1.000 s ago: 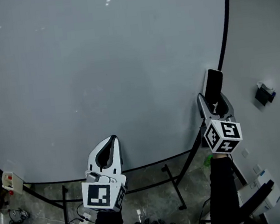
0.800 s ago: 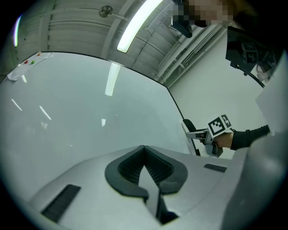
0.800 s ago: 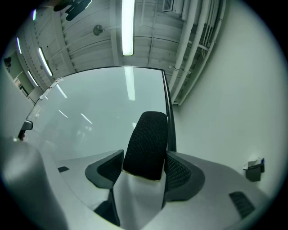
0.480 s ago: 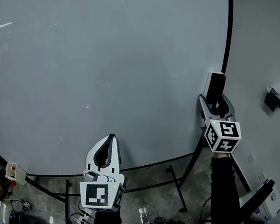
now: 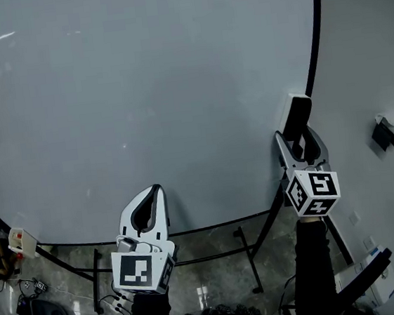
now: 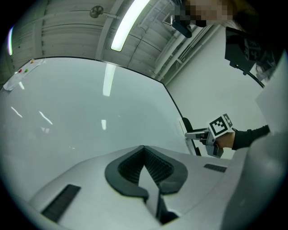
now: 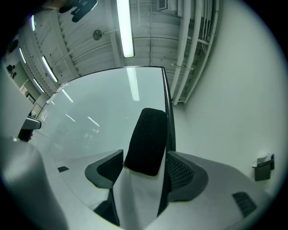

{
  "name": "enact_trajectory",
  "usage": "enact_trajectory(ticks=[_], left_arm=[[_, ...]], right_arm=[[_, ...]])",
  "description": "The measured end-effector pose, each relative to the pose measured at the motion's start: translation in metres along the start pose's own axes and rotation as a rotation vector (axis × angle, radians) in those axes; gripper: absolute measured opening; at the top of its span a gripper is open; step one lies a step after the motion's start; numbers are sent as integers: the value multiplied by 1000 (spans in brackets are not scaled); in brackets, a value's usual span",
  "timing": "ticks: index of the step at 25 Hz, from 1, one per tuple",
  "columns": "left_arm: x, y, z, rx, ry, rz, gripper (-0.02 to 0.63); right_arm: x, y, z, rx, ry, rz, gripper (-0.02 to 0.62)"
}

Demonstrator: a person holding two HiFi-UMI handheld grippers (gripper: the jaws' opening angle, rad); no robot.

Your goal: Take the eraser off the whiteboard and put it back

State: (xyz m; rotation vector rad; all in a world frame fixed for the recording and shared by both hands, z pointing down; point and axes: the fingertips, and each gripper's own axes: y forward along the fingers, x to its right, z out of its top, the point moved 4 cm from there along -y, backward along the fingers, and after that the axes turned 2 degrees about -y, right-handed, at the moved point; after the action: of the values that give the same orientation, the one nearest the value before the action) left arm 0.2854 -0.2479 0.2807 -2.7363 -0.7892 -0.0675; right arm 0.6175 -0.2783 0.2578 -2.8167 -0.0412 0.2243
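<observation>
Right gripper (image 5: 299,140) has the black eraser (image 7: 146,141) pinched between its jaws, right by the whiteboard's (image 5: 140,89) dark right-hand edge. So the grab is done! Whether the eraser touches the board or sits just clear of it, I can't tell. Putting it back is the step left, I'd say. Left gripper (image 5: 158,193) hangs low by the board's bottom edge, jaws pressed together, nothing in them.

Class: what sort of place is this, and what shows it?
Probably an office or lab room: a large whiteboard on a stand, a ceiling strip light, and cables on a polished floor.
</observation>
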Motion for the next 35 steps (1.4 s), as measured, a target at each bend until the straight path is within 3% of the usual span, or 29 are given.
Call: enact_trajectory(ticks=[8,12,18,23,26,35], left_arm=[[8,3,-1,-3,-3,-24,6],[13,4,-1,2,-5,-42,6],[19,7,-3,13,12,-94,6],[26,11,-2,26,-29,-115,6],[28,12,-2,15,-35,-119,6],[31,17,-3,29,-44,-156,6]], right_arm=[[-10,-35,27,87,35,0,291],[-22,-47,32,81,38,18,283],[-30,-68,36,72,31,-16,140],[-29,-82,41,81,15,-52,39],[-29,-88,41,77,17,-63,12],[-38,-102,36,34,14,-50,11]])
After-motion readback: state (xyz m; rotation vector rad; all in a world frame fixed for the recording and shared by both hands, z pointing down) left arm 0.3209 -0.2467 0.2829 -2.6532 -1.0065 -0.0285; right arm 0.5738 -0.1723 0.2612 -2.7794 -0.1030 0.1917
